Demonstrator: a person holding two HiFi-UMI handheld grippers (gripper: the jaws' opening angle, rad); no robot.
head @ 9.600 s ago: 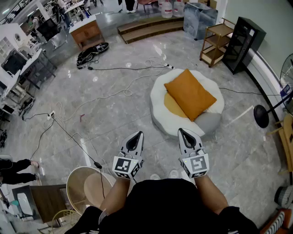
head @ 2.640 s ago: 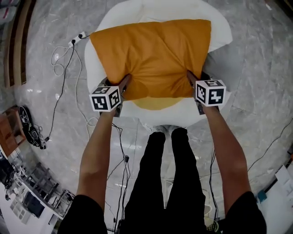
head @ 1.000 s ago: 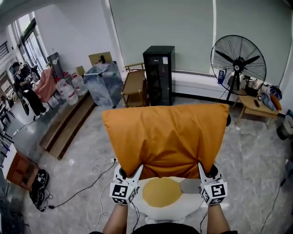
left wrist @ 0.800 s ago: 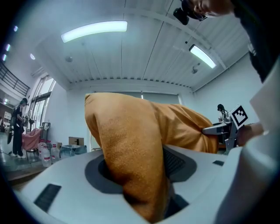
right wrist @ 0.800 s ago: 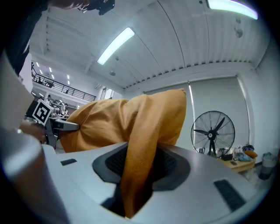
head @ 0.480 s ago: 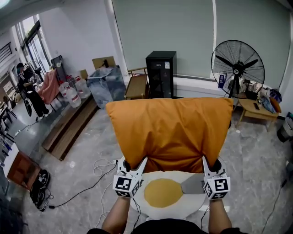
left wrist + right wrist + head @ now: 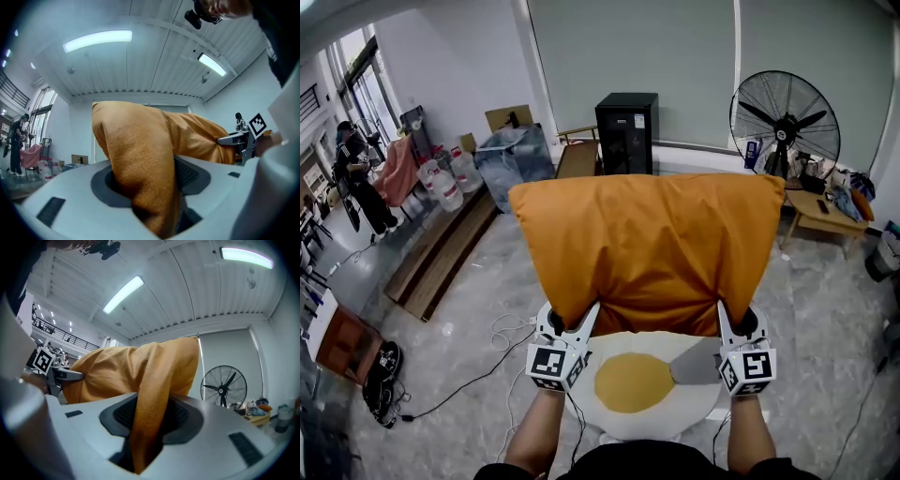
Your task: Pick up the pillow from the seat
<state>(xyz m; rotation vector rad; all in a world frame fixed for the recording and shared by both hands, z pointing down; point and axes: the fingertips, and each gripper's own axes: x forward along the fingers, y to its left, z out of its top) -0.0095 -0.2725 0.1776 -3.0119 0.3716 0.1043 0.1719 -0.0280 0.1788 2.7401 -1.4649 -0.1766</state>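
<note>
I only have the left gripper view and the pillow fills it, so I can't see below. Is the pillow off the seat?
Observer: Yes. In the head view the orange pillow is held up in front of the person, and the white seat lies below it with its yellow centre uncovered.
Operator: Is the right claw really on the fabric?
Observer: The right gripper view shows the right claw with a fold of the pillow pinched between its pads.
Operator: What's ahead, behind the pillow?
Observer: A standing fan is behind it to the right, against the far wall and apart from the pillow.
</note>
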